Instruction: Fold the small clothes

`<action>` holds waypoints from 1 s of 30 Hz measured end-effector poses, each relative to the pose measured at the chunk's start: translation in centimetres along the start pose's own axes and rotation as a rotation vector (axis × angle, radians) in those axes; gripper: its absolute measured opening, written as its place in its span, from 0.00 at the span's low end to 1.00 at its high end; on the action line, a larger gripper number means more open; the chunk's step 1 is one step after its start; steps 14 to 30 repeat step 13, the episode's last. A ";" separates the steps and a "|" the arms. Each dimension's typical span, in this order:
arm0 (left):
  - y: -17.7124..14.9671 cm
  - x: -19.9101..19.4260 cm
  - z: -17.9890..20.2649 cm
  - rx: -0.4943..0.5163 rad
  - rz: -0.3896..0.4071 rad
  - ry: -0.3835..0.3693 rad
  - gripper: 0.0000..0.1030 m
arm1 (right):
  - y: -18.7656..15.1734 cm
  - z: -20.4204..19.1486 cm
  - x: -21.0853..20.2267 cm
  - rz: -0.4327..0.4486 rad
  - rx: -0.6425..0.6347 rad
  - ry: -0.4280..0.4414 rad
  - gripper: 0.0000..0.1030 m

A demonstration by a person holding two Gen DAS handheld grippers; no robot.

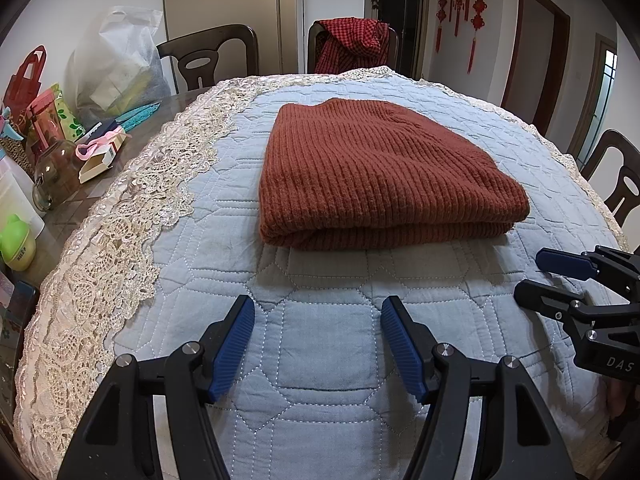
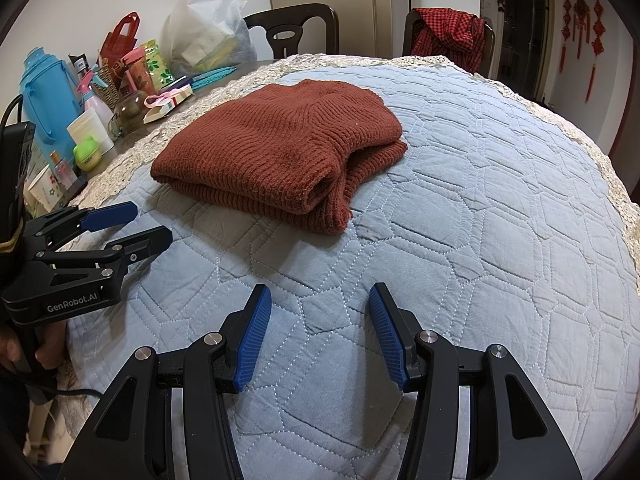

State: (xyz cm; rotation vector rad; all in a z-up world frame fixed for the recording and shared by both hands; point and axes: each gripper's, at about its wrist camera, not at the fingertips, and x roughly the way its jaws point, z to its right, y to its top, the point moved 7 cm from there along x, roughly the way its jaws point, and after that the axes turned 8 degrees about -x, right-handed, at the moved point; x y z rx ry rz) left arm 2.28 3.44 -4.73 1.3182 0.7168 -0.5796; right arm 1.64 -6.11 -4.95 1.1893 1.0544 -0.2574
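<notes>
Rust-red ribbed knit sweater (image 1: 384, 172) lies folded into a thick rectangular bundle on the pale blue quilted table cover (image 1: 320, 340), toward its far half. Judged from the bundle, the folding looks complete or nearly so.

Left gripper (image 1: 318, 344) is released: blue ribbed pads apart, nothing between them, hovering over bare quilt on the near side of the sweater. Right gripper (image 2: 320, 336) is likewise released and empty, also near of the sweater and just beside the left one.

One defect noted: in the right wrist view a loose layer protrudes at the sweater's near right corner, its edge sticking out past the upper fold. If a finishing step is intended, tuck or align that corner by pinching only the stray layer near its edge, and slide it inward low over the quilt so the stack above is not disturbed.

Clearance: open quilt on the near and right sides of the sweater gives ample room. Left of the sweater, beyond the cream lace border (image 1: 120, 220), stand a clear glass jar (image 1: 56, 176), a blue thermos jug (image 2: 48, 92) and small boxes; approaches from that side risk knocking them. Dark wooden chairs (image 1: 208, 56) stand beyond the sweater, past the table's far edge.
</notes>
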 end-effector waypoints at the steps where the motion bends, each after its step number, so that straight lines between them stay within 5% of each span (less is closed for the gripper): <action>1: 0.0 0.0 0.1 0.001 0.000 0.000 0.67 | 0.0 0.0 0.0 0.000 0.000 0.000 0.50; 30: 0.0 0.1 0.0 0.003 0.000 0.001 0.67 | 0.0 0.0 0.0 0.000 0.000 0.000 0.50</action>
